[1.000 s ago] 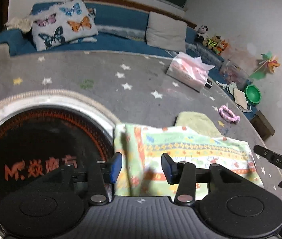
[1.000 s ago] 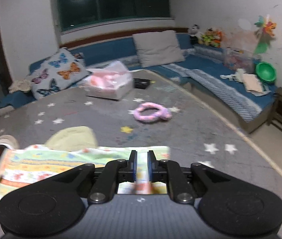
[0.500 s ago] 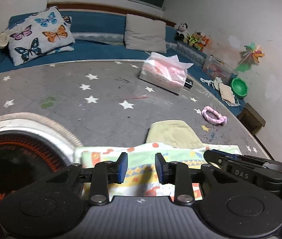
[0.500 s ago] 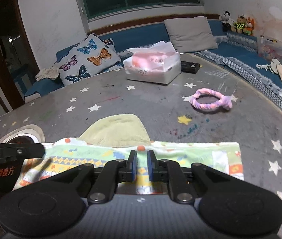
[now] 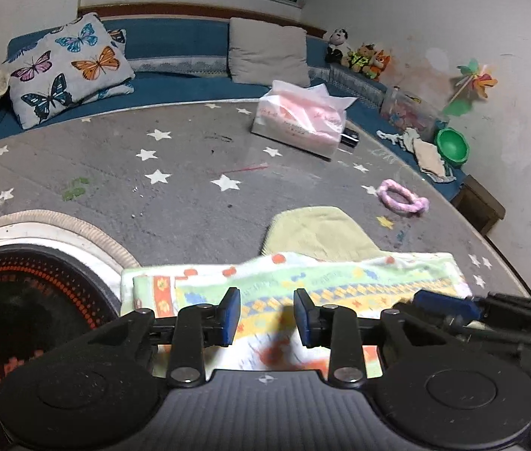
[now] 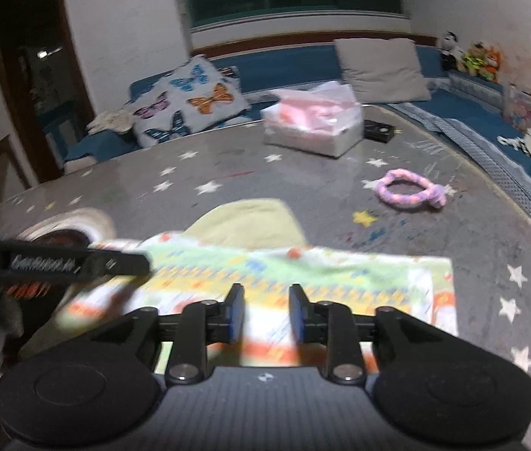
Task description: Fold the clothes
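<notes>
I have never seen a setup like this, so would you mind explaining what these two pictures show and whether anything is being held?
There is no robot here: a person holds a two-finger gripper in each hand, and each gripper carries a wide-angle camera looking forward along its fingers. One picture comes from the left gripper, the other from the right gripper; the black shapes at the bottom are the grippers themselves. Both stand open over a colourful patterned cloth, which lies folded on a grey star-printed table. Nothing is held. Partly under the cloth's far edge lies a pale green cloth. Further off are a pink ring and a pink tissue pack. A blue sofa with a butterfly cushion runs behind the table.
</notes>
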A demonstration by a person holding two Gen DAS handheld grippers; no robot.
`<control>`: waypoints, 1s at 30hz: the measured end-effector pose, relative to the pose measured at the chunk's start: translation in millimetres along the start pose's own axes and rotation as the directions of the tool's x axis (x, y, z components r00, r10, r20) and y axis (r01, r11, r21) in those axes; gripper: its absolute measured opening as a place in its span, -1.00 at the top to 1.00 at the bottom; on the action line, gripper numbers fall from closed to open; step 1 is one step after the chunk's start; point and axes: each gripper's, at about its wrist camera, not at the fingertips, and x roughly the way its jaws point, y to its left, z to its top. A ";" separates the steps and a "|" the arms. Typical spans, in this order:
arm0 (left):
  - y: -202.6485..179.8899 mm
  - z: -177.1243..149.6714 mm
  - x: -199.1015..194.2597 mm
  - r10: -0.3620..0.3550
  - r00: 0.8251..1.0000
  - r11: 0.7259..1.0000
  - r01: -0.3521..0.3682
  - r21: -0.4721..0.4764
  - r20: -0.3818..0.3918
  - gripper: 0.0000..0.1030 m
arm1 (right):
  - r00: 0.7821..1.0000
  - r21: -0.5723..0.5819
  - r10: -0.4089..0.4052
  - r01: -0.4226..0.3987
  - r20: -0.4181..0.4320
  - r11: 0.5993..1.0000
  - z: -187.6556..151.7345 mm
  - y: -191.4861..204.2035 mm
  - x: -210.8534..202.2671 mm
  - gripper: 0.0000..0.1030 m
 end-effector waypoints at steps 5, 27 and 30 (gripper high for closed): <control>-8.3 -18.1 -16.5 0.024 1.000 0.999 -0.023 0.030 -0.005 0.14 | 1.000 -0.070 -0.010 0.010 -0.001 0.997 -22.4 20.1 -16.7 0.31; -4.2 -74.4 -53.0 0.078 0.997 0.994 -0.080 0.079 0.028 -0.08 | 0.994 -0.007 -0.108 0.108 0.017 0.994 -67.8 5.0 -53.1 0.21; -2.9 -76.5 -59.1 0.076 0.997 0.995 -0.078 0.070 0.035 -0.21 | 0.994 0.004 -0.103 0.103 0.023 0.995 -71.2 0.4 -60.5 0.10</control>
